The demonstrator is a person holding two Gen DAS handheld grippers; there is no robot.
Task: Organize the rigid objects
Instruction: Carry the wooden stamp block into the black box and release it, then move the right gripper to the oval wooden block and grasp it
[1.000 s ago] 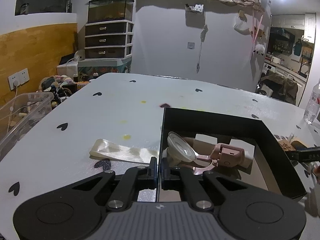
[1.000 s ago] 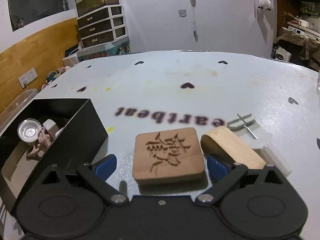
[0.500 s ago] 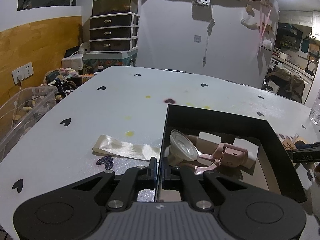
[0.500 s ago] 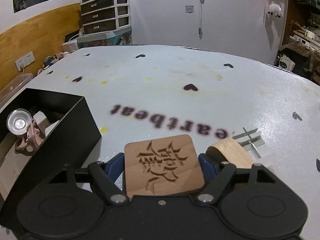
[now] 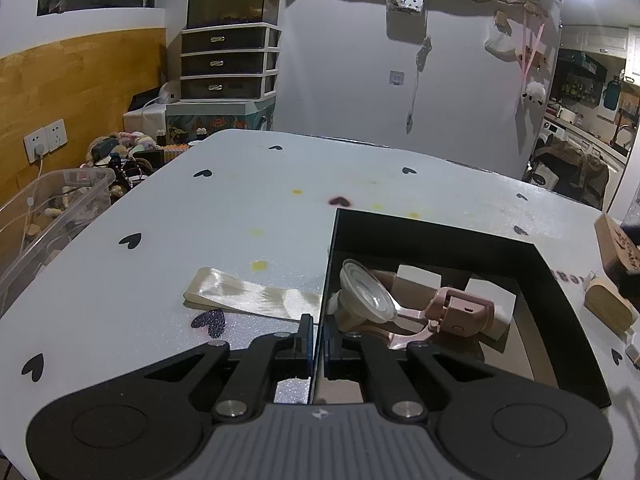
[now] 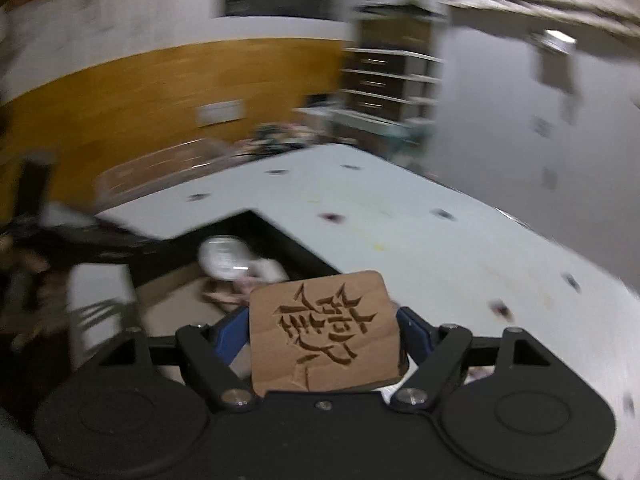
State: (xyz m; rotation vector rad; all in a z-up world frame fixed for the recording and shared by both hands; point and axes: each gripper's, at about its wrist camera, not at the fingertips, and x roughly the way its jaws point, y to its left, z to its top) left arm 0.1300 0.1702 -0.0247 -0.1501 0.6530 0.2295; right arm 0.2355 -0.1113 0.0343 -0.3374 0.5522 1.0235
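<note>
Black box wall is pinched by the left gripper, jaws nearly together; a pink tool and a clear cup are seen inside. Right view, blurred: a carved wooden block is clamped between the right gripper's blue pads, above the box's edge.

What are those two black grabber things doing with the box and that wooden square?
A person is tidying things into the black box. The left gripper is shut on the box's near wall, holding it steady on the table. The right gripper is clamped on the carved wooden block and holds it in the air over the box. A pink gadget with a clear cup already lies inside. A cream ribbon sits on the table beside the box.
</note>
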